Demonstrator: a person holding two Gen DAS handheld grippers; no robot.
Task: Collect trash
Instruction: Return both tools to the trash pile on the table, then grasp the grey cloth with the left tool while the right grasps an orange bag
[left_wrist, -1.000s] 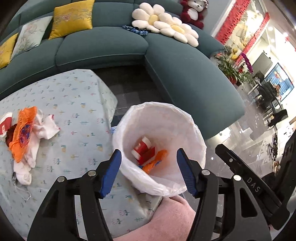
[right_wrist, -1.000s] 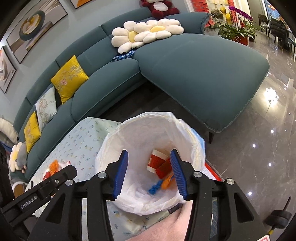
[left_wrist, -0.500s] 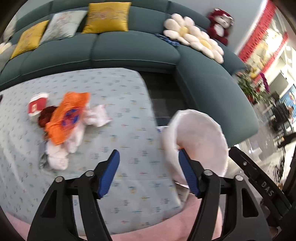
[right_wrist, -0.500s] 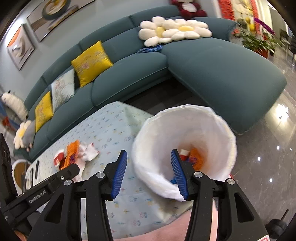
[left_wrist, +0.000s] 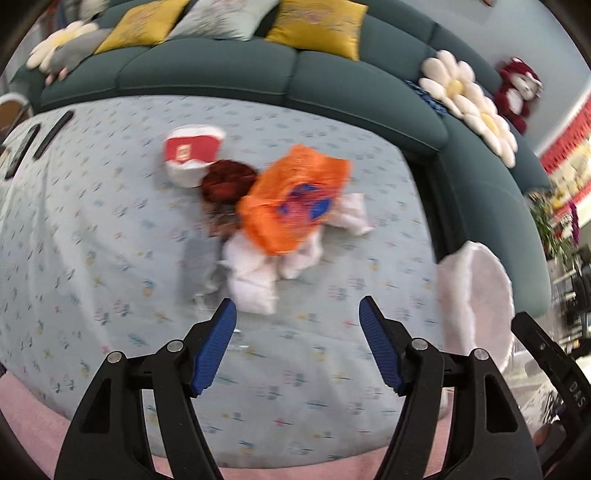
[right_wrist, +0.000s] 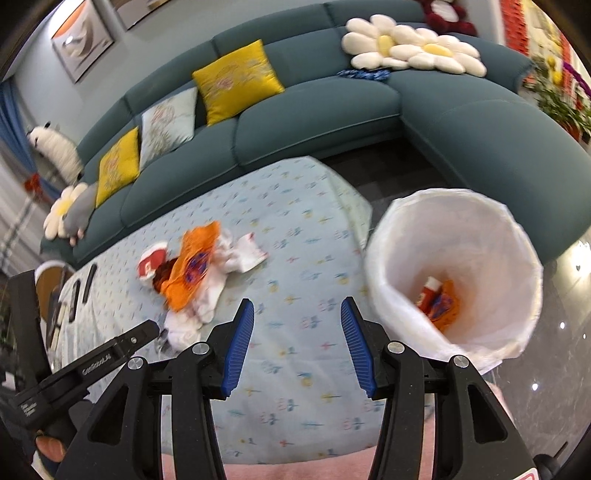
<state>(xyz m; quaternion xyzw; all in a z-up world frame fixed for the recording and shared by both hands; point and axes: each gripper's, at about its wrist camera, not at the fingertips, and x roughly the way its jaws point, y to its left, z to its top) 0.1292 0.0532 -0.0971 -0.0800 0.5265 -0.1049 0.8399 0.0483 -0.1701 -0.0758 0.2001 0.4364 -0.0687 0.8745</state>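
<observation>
Both claws are empty and spread wide — the left gripper (left_wrist: 297, 321) points at the heap of rubbish just ahead of its tips, and the right gripper (right_wrist: 297, 325) hangs over bare tablecloth (right_wrist: 295, 229) with the heap ahead and to its left.

Some of the job looks done: the white-lined bin (right_wrist: 454, 273), right of the right claw and off the table's corner, already holds a red-and-white cup and something orange at its bottom. What is left, I'd say, is the whole heap on the table: an orange plastic bag (left_wrist: 295, 199) on top, crumpled white tissues (left_wrist: 255, 280) under it and nearest the left claw's tips, a dark red wad (left_wrist: 227, 181) behind, and a red paper cup (left_wrist: 192, 151) lying on its side farthest off.

Hard to make out — the left view is smeared, so I cannot tell what the grey, shiny scrap by the tissues is. The bag covers part of the pile, and the bin's contents are mostly hidden by its liner.
</observation>
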